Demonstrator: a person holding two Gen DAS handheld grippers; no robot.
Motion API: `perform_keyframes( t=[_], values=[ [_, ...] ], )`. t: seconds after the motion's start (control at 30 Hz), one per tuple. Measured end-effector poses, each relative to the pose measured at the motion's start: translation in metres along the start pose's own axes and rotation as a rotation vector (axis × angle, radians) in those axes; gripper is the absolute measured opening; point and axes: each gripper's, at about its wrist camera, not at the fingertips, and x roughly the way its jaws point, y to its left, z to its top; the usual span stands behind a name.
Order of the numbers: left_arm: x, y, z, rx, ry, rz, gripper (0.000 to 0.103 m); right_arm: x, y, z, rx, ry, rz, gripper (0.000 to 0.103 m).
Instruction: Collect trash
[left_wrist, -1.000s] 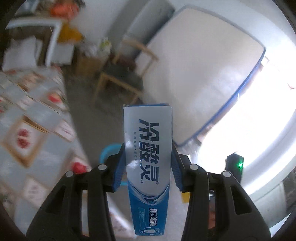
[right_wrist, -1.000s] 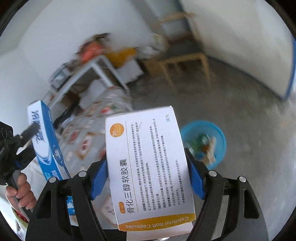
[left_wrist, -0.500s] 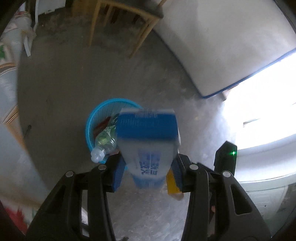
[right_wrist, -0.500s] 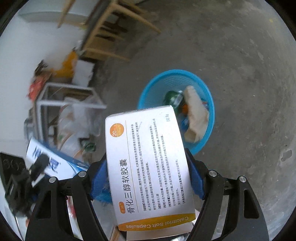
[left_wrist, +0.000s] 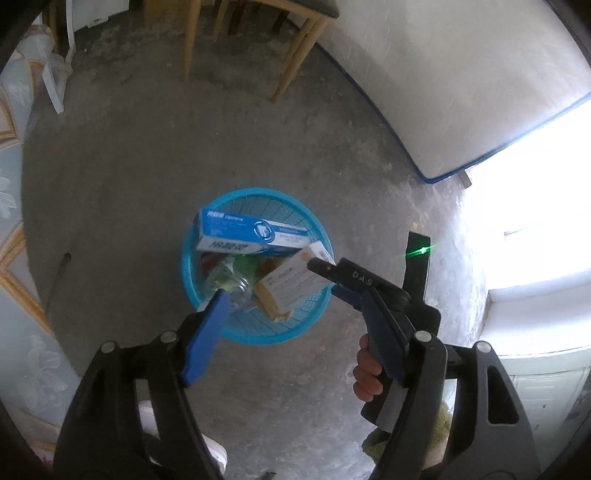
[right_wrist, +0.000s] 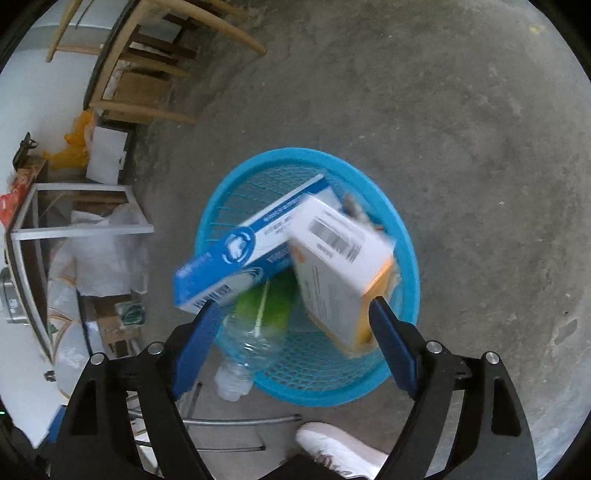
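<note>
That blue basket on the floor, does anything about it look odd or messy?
Yes. The blue toothpaste box lies slanted across the blue basket's rim, one end poking out over the edge. The white and orange medicine box is tilted and blurred. A clear plastic bottle leans out over the rim too.

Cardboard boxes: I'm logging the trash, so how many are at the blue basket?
2: the toothpaste box lies across the basket rim; the capsule box tilts inside. Others may hide underneath.

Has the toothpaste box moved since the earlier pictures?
Yes. The toothpaste box left the just-opened left gripper and now lies across the blue basket rim.
</note>
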Motion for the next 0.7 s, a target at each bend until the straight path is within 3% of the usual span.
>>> perform_keyframes(
  t=[0.27,0.37,0.57,0.7],
  values=[
    [-0.064,-0.011,-0.017,0.042,-0.108,-0.051,0.070,-0.048,-0.013,-0.016,-0.016,-0.089,0.026,0.080],
    [-0.107,-0.020,-0.037,0.098,-0.179,-0.065,0.070,-0.077,-0.015,-0.030,-0.047,-0.123,0.066,0.080],
    [-0.202,-0.019,-0.106,0.173,-0.341,-0.063,0.078,-0.152,0.002,-0.082,-0.199,-0.188,0.148,0.080],
    [-0.248,-0.016,-0.163,0.203,-0.466,-0.032,0.085,-0.208,0.032,-0.143,-0.385,-0.243,0.152,0.080]
  ],
)
